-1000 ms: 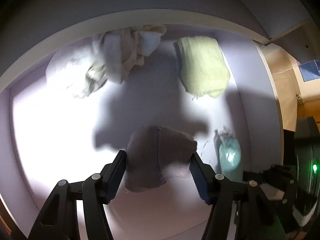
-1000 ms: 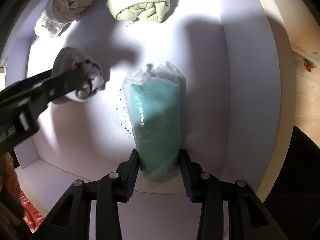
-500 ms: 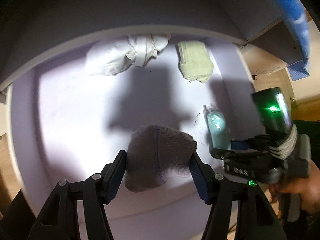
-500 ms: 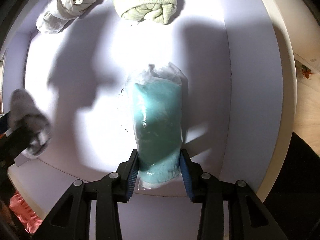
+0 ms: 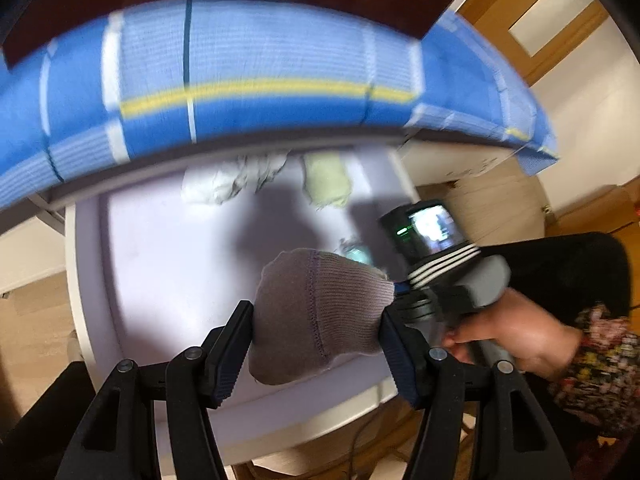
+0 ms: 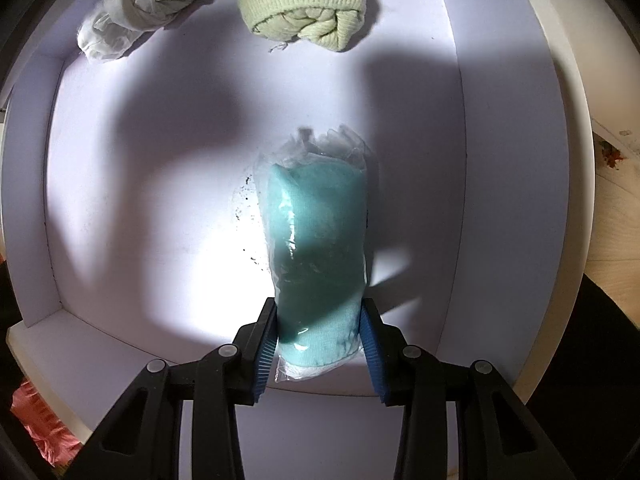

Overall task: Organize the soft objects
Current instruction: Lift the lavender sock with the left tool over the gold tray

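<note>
Over the white drawer (image 6: 500, 160), the left gripper (image 5: 316, 344) clamps a grey sock (image 5: 316, 316) held clear of the floor, the right gripper (image 6: 320, 344) pinches a bagged teal cloth (image 6: 320, 232) lying mid-drawer — farther back, a green hat (image 6: 304, 4) and white bundle (image 6: 136, 12) sit against the rear wall.

The right gripper (image 6: 319, 354) pinches the near end of a teal cloth in a clear plastic bag (image 6: 318, 240), which lies lengthwise toward 12 o'clock on the white drawer floor (image 6: 160, 208). A rolled pale-green knit hat (image 6: 306, 0) sits at 12 o'clock, a knotted white cloth bundle (image 6: 140, 8) at 11 o'clock.
</note>
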`<control>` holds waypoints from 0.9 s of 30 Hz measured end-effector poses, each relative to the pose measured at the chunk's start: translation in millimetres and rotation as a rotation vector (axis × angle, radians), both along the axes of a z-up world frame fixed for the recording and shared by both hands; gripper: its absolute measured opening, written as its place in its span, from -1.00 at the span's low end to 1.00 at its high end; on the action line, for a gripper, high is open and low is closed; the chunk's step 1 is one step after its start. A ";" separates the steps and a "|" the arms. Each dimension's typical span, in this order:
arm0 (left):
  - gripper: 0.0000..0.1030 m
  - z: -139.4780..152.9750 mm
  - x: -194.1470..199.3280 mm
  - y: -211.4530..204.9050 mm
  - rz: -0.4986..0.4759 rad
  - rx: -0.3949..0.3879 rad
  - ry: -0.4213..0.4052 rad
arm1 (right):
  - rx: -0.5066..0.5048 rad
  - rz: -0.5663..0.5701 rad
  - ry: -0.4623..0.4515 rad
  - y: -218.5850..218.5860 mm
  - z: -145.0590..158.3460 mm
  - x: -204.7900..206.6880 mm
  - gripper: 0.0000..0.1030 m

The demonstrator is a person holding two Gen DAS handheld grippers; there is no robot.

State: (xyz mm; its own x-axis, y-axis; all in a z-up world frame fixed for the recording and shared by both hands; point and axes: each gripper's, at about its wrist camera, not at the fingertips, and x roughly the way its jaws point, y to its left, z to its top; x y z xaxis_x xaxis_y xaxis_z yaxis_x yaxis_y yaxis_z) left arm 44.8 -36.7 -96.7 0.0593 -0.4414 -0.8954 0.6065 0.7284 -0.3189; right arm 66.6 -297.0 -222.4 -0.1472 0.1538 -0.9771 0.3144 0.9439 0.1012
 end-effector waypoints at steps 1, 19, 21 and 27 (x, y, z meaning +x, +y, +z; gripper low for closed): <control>0.22 10.3 -1.0 1.8 -0.002 -0.015 -0.010 | 0.000 0.000 0.000 0.6 -0.1 -0.1 -0.21; 0.22 152.8 61.8 32.4 0.147 -0.191 -0.214 | -0.001 -0.001 0.000 1.2 0.4 -0.4 -0.21; 0.22 159.1 80.8 36.0 0.190 -0.173 -0.232 | -0.001 0.000 0.000 0.9 0.5 -0.3 -0.21; 0.22 159.6 128.3 41.1 0.265 -0.060 -0.270 | 0.000 -0.002 0.000 1.1 1.1 -0.2 -0.20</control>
State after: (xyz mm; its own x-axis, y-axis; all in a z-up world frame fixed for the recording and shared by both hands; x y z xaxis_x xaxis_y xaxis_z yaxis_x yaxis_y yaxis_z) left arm 173.1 4.4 62.9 0.4088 -0.4302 -0.8048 0.4674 0.8562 -0.2203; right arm 66.4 -295.9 -221.3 -0.1465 0.1540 -0.9771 0.3158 0.9434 0.1013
